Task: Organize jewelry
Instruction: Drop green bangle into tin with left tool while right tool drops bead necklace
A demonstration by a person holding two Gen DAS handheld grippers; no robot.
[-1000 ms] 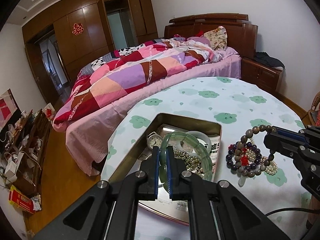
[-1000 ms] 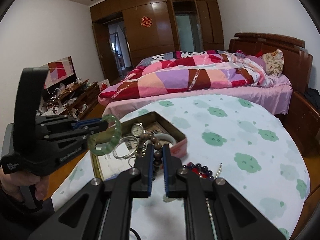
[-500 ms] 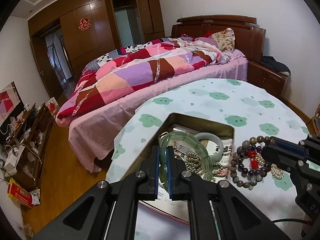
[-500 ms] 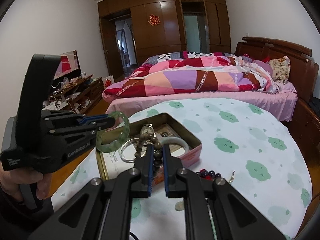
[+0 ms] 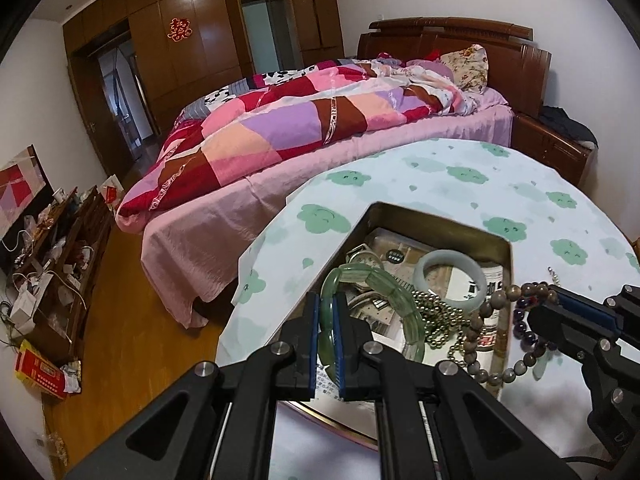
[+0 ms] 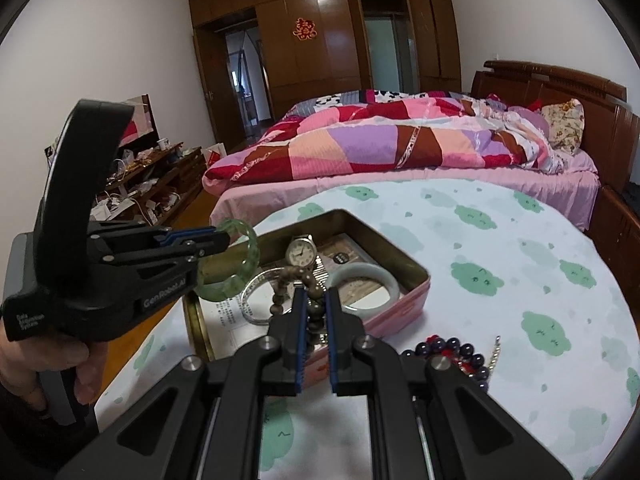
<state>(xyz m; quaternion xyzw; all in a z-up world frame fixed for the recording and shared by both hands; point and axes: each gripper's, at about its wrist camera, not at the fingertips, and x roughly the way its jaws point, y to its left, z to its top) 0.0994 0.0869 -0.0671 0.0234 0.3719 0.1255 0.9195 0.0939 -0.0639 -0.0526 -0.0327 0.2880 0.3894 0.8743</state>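
- Claws first, as the biggest things in view: the left claw (image 5: pixel 328 332) is clenched on a green bangle (image 5: pixel 384 296), gripping its near rim, so the ring stands over the near left part of the tin; in the right wrist view the same left claw (image 6: pixel 218 240) comes in from the left, a hand (image 6: pixel 60 364) around its grip.
- Right claw (image 6: pixel 314 316) is clenched on a string of brown beads (image 6: pixel 310 292), which loops up between its blue pads above the tin's near wall; from the left wrist view the right claw (image 5: pixel 560 312) enters at the right edge with the brown beads (image 5: pixel 476 332) hanging from it.
- Desk (image 6: pixel 500 272), round, under a pale cloth with green cloud prints, bed (image 6: pixel 400 148) behind it.
- Tin (image 6: pixel 400 258), open, rectangular, pink outside, on the desk's near left part.
- Inside the tin: a pale jade bangle (image 6: pixel 388 276) toward the right, a thin silver bangle (image 6: pixel 250 300) at the left, printed paper beneath them.
- Wristwatch (image 6: pixel 301 250) with a round white dial, at the tin's far side.
- Chain of small metal balls (image 5: pixel 436 316) in the tin, seen in the left wrist view.
- Dark purple beads (image 6: pixel 452 350) with a red bit lie on the cloth just right of the tin's near corner, outside it.
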